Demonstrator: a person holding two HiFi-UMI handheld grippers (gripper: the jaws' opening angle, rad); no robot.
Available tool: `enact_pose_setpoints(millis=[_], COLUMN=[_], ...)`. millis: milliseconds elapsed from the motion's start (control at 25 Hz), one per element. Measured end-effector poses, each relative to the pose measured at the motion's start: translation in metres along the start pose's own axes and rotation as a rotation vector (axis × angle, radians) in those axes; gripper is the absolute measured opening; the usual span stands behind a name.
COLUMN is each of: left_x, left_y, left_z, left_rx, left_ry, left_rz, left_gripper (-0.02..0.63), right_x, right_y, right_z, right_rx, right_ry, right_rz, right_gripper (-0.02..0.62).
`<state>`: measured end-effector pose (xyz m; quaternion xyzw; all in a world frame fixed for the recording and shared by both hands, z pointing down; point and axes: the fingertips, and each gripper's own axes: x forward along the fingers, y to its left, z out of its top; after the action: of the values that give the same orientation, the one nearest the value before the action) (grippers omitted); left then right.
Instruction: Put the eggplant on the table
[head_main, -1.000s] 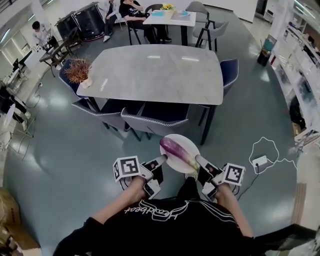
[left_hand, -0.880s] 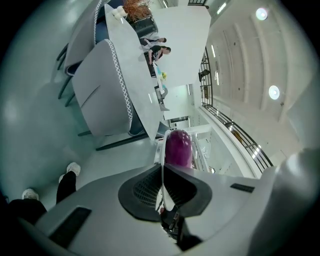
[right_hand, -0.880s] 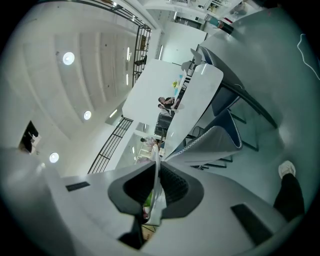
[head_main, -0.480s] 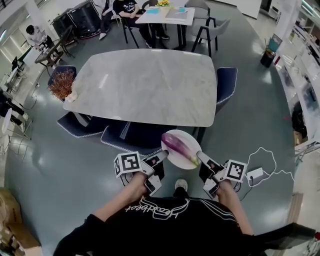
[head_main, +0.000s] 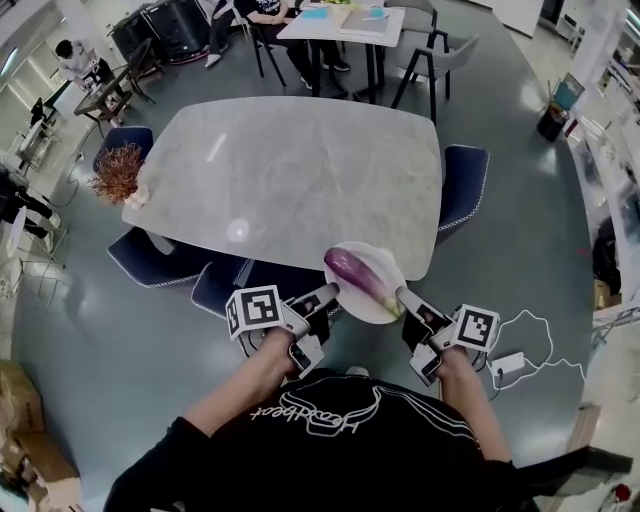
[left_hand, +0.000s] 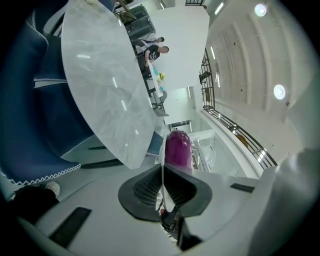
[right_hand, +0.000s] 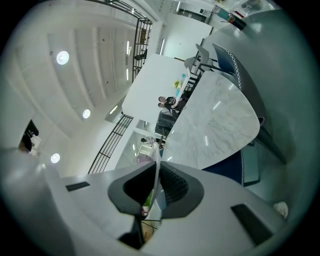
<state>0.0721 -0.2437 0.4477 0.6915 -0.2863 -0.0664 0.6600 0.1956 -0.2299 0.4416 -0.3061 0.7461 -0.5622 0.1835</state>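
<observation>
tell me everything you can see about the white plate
The white plate is round, shallow and smooth, and looks ceramic. It is held roughly level in the air, pinched at opposite rims: the left gripper is shut on its left edge, the right gripper on its right. A purple eggplant lies diagonally across it. In the head view the plate overlaps the near edge of the marble-look table; it is not yet set down.

The left gripper (left_hand: 162, 174) had its jaws pressed together on the thin rim of a white plate (left_hand: 161, 155). A purple eggplant (left_hand: 177, 149) lay on the plate just past the jaws. Beyond the plate stretched a pale marble table (left_hand: 105, 85), and left of the plate stood a blue chair (left_hand: 30, 115).
</observation>
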Motion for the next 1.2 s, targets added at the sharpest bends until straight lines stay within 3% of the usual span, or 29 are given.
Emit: enact_pose_setpoints(millis=[280,600,960,1200], left_x=[0.007,0.033,0.059,0.07], left_y=[0.016,0.022,0.027,0.035], left_z=[0.02,0.102,0.16,0.183], left_rx=[0.003,-0.017,-0.015,0.034], left_ry=[-0.009,0.013,0.01,0.0], left_rz=[0.003,0.009,0.007,0.025], left_gripper=[0.02,0.02,0.02,0.02], right_x=[0.023,0.093,0.141,0.159], right_y=[-0.018,-0.03,-0.041,-0.049], right_z=[0.004,0.052,0.092,0.101], right_rx=[-0.022,-0.032,-0.071,-0.109], right_ry=[0.038,0.046,0.041,0.041], right_rz=[-0.011,-0.044,-0.065,-0.083], right_gripper=[0.03,0.03,0.03,0.031])
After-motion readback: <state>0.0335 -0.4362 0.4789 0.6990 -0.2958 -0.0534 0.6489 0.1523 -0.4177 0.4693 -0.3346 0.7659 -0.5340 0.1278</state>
